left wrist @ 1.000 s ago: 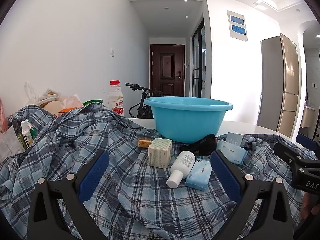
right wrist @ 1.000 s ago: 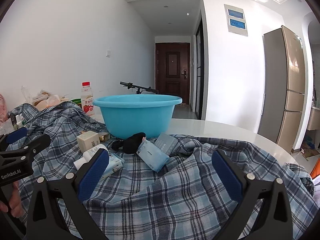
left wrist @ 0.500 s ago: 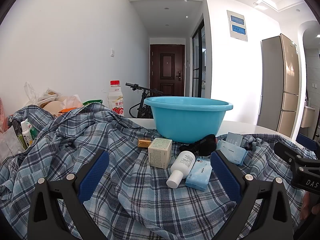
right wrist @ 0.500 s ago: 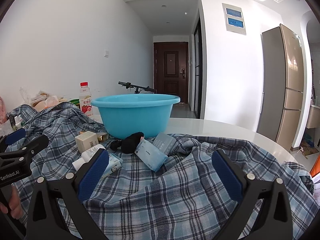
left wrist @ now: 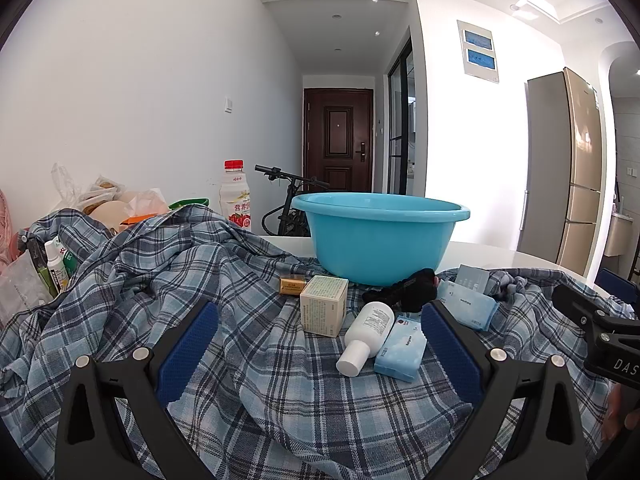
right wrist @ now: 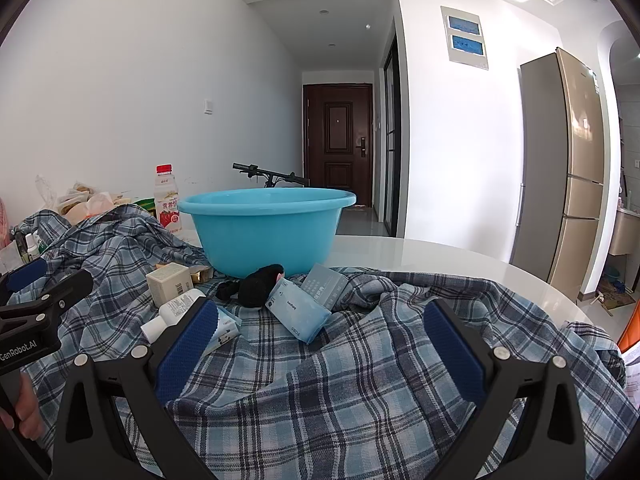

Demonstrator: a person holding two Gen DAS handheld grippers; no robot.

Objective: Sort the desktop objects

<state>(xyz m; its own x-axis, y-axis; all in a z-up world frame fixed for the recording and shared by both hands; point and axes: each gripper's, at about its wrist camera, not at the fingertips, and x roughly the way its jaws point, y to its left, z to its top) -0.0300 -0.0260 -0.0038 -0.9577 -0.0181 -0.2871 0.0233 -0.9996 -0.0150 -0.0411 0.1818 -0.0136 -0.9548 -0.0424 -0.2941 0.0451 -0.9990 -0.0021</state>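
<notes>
The left gripper [left wrist: 316,344] was released, its jaws wide apart and holding nothing above the plaid shirt [left wrist: 240,360]. Just ahead of it, closer to its right finger, the white bottle [left wrist: 366,334] lay on its side, with the long axis running away from the claw and the cap pointing back toward it. A cream box [left wrist: 323,310] stood upright just left of the bottle, and a blue tissue pack [left wrist: 401,350] touched its right side. The blue basin [left wrist: 378,236] stood farther ahead. The right gripper [right wrist: 318,344] was also released and empty; another blue pack [right wrist: 298,312] leaned ahead of it, tilted
</notes>
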